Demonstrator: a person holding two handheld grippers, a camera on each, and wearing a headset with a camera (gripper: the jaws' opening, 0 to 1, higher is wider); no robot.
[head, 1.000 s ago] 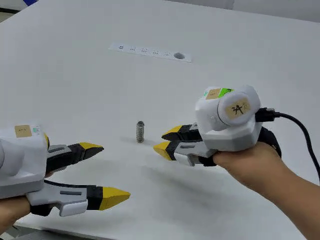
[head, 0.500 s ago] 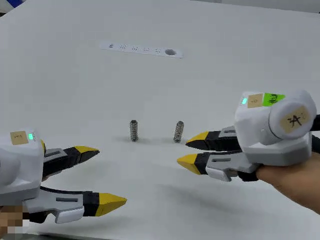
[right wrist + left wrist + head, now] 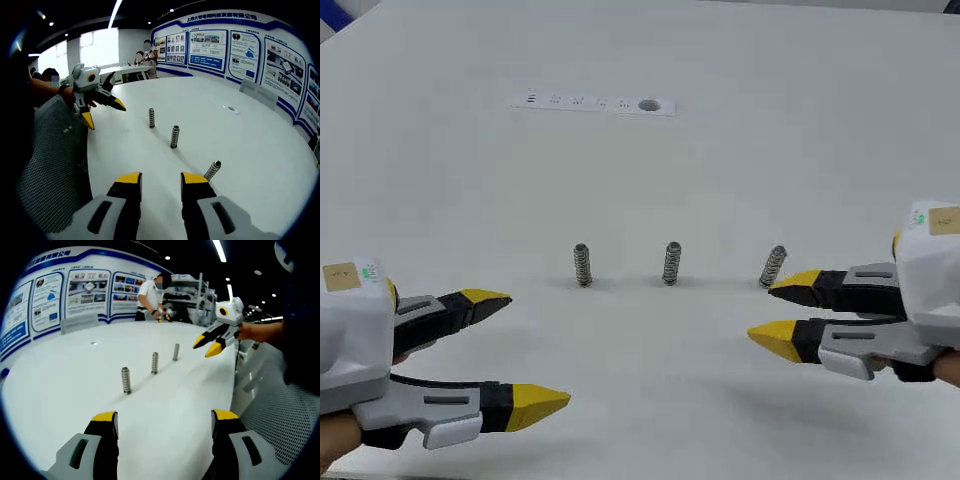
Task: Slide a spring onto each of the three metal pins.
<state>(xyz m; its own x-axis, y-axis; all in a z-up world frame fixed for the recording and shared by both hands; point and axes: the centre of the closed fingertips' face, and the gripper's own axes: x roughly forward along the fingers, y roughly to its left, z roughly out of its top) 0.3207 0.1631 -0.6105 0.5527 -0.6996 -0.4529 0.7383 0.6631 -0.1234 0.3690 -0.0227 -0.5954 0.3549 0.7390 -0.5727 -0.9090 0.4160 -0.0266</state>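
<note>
Right gripper [image 3: 761, 311] farther right; rightmost spring [image 3: 773, 266] newly in sight beside it.

Wide, plain white counter [image 3: 770, 120] here, smooth and matte. Three small grey coiled metal springs stand on it in an evenly spaced row. The left spring [image 3: 582, 265] is upright, the middle spring [image 3: 671, 263] is upright too, and the right spring [image 3: 773, 266] leans a touch. Farther back, well apart, a flat white socket strip [image 3: 592, 103] lies on the surface.
</note>
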